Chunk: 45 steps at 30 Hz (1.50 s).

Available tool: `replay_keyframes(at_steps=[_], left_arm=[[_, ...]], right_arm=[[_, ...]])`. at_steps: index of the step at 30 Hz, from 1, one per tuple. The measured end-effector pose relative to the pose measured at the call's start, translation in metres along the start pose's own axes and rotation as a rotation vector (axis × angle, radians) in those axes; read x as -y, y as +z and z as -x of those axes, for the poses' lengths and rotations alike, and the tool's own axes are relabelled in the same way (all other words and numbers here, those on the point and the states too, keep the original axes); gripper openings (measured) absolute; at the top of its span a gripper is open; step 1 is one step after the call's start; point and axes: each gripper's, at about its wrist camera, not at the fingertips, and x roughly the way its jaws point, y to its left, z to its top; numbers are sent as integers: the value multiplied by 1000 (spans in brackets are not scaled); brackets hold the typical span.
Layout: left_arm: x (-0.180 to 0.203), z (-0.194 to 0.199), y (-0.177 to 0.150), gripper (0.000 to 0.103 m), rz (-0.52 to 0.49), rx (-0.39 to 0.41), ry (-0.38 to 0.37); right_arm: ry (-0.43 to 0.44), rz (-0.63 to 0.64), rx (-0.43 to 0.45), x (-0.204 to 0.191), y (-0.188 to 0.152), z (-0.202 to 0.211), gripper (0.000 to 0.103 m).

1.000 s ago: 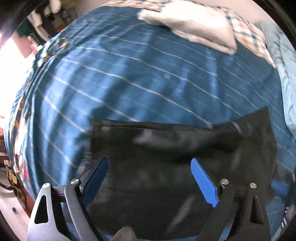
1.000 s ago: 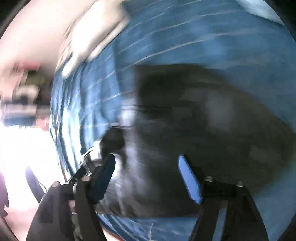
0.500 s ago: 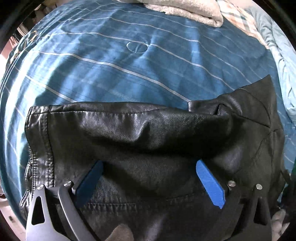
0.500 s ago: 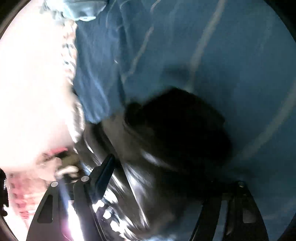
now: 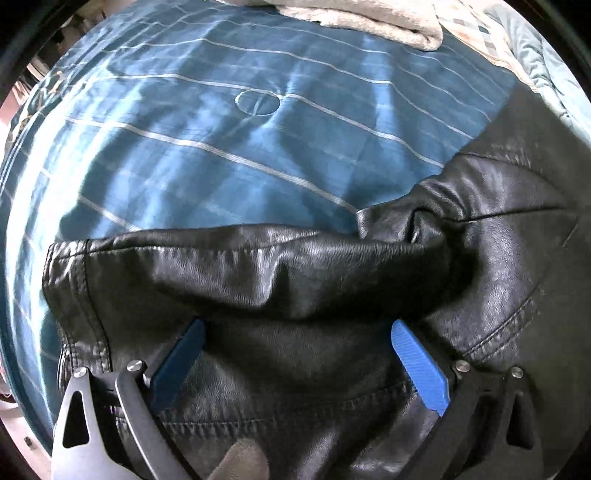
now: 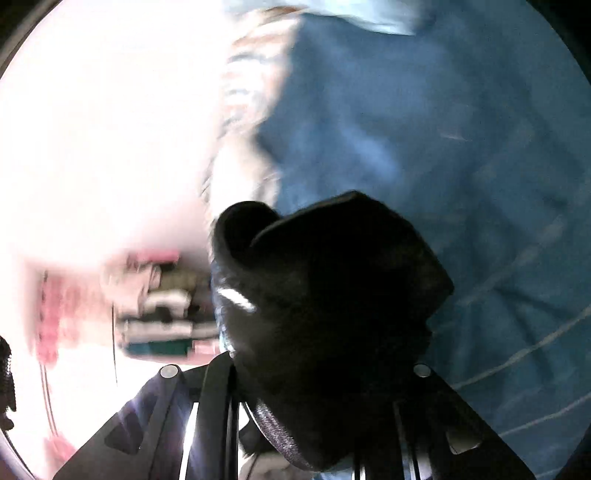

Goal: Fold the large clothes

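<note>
Blue bedding with thin white stripes (image 5: 207, 155) covered the bed and filled the background of both wrist views. Toward the far edge of the bed lay a folded cream towel (image 5: 384, 22) on a checked cloth (image 5: 476, 33), with pale blue-green fabric (image 5: 535, 62) bunched at the far right corner. A small stitched ring (image 5: 257, 102) marked the bedding near its middle.

On the near part of the bed lay the black leather jacket (image 5: 258, 280), spread wide across the left wrist view with a raised, rumpled fold along its far edge and a stitched seam curving down its right side. The left tongs (image 5: 295, 334) pointed down over the jacket with their blue fingers (image 5: 417, 362) spread fully apart — leather lay under and between them, but the pads did not press on it.

The right wrist view was blurred by motion. The right tongs (image 6: 325, 354) had just been closing, and a dark bunch of the jacket (image 6: 325, 288) sat between them, lifted clear of the bedding and hiding the fingertips altogether — the arms stood close together on it, clamped. To the left of that bunch the room was washed out by bright light, with only smeared pink and teal shapes (image 6: 159, 317) that could not be made out.
</note>
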Motion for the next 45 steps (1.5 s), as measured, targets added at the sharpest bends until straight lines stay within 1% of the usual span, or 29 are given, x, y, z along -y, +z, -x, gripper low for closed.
replay_keyframes(at_steps=[3, 4, 6, 9, 11, 13, 16, 17, 19, 21, 23, 24, 25, 26, 27, 28, 29, 30, 32, 34, 36, 37, 38, 39, 40, 41, 42, 43, 45], left_arm=[[-16, 2, 9, 103, 19, -24, -44], [-26, 10, 12, 102, 40, -24, -33], [-55, 32, 8, 102, 95, 7, -41], [-120, 80, -13, 102, 222, 93, -32], [-161, 101, -36, 102, 281, 134, 17], [-199, 112, -66, 102, 341, 131, 74], [-248, 119, -110, 102, 429, 106, 151], [-258, 119, -125, 102, 453, 94, 175], [-277, 119, -148, 102, 505, 75, 208], [-291, 124, -166, 102, 554, 68, 236], [-304, 131, -180, 102, 601, 71, 253], [-308, 136, -184, 102, 623, 76, 257], [-310, 143, -188, 102, 640, 85, 259], [-313, 153, -190, 102, 662, 108, 255], [-316, 162, -191, 102, 679, 128, 251], [-318, 172, -193, 102, 691, 145, 247], [-321, 181, -198, 102, 698, 162, 242], [-323, 191, -203, 102, 706, 180, 237], [-327, 204, -200, 102, 718, 209, 228], [-327, 215, -193, 102, 726, 238, 211], [-323, 216, -186, 102, 712, 254, 186], [-317, 213, -180, 102, 698, 262, 177], [-313, 209, -177, 102, 684, 264, 165], [-306, 204, -173, 102, 668, 260, 152], [-298, 195, -169, 102, 656, 248, 146], [-291, 186, -164, 102, 648, 236, 134], [-283, 179, -161, 102, 639, 234, 125], [-275, 166, -156, 102, 625, 221, 151], [-263, 146, -150, 102, 602, 190, 173]], right_arm=[[-2, 124, -77, -49, -16, -18, 19], [3, 164, -110, -67, -22, -28, 19], [0, 217, -164, -94, -38, -44, 19], [-2, 308, -279, -133, -77, -82, 20], [-2, 359, -357, -144, -115, -105, 19], [-10, 417, -438, -157, -155, -139, 19], [-53, 498, -562, -163, -222, -193, 19], [-73, 519, -592, -163, -237, -209, 19], [-143, 546, -688, -148, -283, -248, 19], [-243, 566, -783, -126, -322, -282, 23], [-308, 563, -841, -121, -338, -297, 29], [-304, 575, -851, -127, -339, -298, 32], [-273, 568, -872, -136, -337, -296, 47], [-258, 572, -885, -145, -335, -292, 51], [-262, 591, -895, -156, -330, -284, 51], [-237, 590, -927, -166, -325, -275, 61], [-212, 584, -950, -174, -321, -265, 86], [-216, 601, -962, -181, -319, -258, 93], [-208, 612, -991, -192, -311, -243, 93], [-217, 567, -986, -195, -293, -228, 93], [-230, 548, -924, -199, -268, -217, 93], [-245, 544, -860, -196, -251, -214, 92], [-259, 544, -835, -192, -242, -216, 88], [-288, 539, -814, -188, -232, -224, 80], [-320, 533, -806, -182, -226, -236, 59], [-352, 524, -810, -176, -223, -256, 48], [-371, 526, -802, -170, -213, -271, 46], [-391, 533, -794, -166, -212, -292, 43], [-472, 549, -809, -147, -219, -330, 43]])
